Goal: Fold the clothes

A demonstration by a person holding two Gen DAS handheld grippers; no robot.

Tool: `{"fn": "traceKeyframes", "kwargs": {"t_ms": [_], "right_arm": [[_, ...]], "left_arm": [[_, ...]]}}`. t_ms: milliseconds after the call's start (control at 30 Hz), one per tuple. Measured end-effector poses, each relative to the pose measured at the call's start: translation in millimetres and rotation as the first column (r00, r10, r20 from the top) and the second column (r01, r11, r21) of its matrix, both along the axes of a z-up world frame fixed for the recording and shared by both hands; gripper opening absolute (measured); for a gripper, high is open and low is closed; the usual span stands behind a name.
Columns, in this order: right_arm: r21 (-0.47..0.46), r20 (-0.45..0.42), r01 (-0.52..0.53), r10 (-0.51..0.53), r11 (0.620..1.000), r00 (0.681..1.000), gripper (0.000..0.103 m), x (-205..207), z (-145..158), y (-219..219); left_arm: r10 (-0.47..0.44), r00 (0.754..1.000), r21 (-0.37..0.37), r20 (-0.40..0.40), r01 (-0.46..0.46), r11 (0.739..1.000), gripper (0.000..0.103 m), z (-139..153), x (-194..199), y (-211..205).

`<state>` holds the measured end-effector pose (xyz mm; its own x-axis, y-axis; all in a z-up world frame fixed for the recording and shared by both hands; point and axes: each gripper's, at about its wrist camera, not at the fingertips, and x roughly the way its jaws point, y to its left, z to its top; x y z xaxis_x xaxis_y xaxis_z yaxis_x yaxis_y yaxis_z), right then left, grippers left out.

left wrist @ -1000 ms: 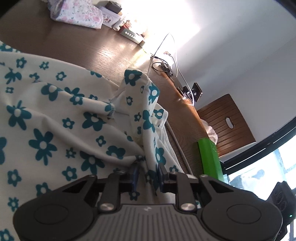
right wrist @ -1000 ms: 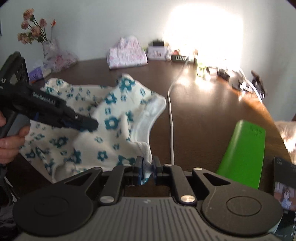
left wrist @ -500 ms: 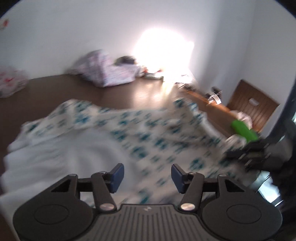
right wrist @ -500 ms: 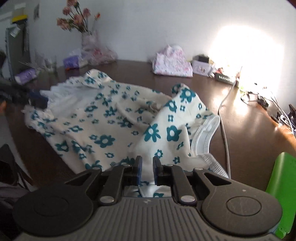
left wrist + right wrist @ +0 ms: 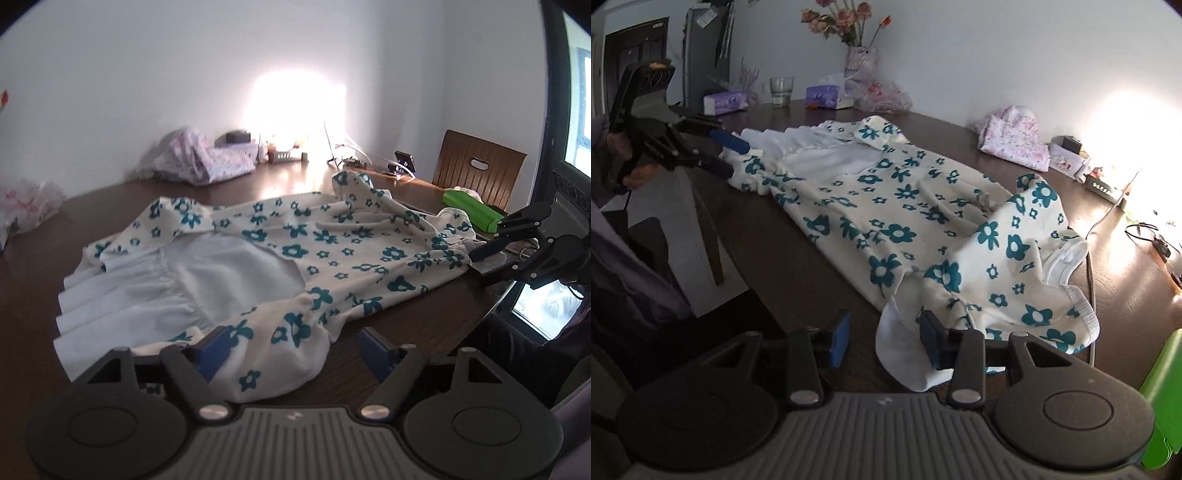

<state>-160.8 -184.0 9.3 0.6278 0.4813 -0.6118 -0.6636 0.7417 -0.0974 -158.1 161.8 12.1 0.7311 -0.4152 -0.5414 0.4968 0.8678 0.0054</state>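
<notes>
L gripper [image 5: 295, 350]: jaws spread wide, nothing clamped; hem of floral dress [image 5: 332, 258] lies between the blue pads [image 5: 212, 349], cloth just touching the L pad. R gripper [image 5: 882, 341]: jaws also apart, holding nothing; white inner edge of dress [image 5: 905, 221] sits between pads, right beside the R one.

Dress spread lengthwise across dark wood table [image 5: 798, 258], white lining showing near the hem end, sleeve/neck end bunched up at 3 o'clock in R wrist view. In L wrist view, R gripper [image 5: 491, 247] seen at 3 o'clock by the far end of dress; in R wrist view, L gripper [image 5: 735, 155] at 10 o'clock, held in a hand [image 5: 631, 173], pads at the hem.

Containers: glass [image 5: 782, 90] at 11 o'clock in R view, contents unclear. Vase [image 5: 860, 61] w/ flowers [image 5: 846, 18] at 12. Plastic bag [image 5: 879, 96] beside vase, contents not readable. Green box [image 5: 471, 210] at 2 o'clock in L view, closed, just beyond dress. Pink folded cloth [image 5: 203, 160] by the wall, chair [image 5: 476, 170] past table end.

Vs 1 s ago: both grippers then pinched shut on fabric, dress heaped; now both released, dress laid out long. Vs 0.5 s ago: L already open, R then closed on cloth, now open.
</notes>
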Motion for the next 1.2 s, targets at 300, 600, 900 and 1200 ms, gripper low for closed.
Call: {"fn": "traceKeyframes", "kwargs": {"t_ms": [300,600,900,1200], "right_arm": [[0.025,-0.020,-0.032,0.032,0.999,0.999,0.004,6.9,-0.6,-9.6],[0.082,0.047,-0.071,0.067,0.994,0.997,0.003,8.1,54.5,-31.5],[-0.156,0.242,0.319,-0.277,0.935,0.930,0.007,126.4,44.2,32.0],[0.003,0.098,-0.062,0.061,0.998,0.993,0.040,46.0,35.5,9.7]], "left_arm": [[-0.045,0.997,-0.007,-0.059,0.044,0.999,0.021,-13.5,29.6,15.1],[-0.233,0.967,-0.014,-0.099,0.233,0.972,0.006,23.6,18.8,30.1],[-0.168,0.986,0.122,-0.011,0.168,0.978,0.017,71.1,93.6,19.7],[-0.140,0.989,0.063,0.039,0.137,0.989,0.086,50.4,49.5,25.4]]}}
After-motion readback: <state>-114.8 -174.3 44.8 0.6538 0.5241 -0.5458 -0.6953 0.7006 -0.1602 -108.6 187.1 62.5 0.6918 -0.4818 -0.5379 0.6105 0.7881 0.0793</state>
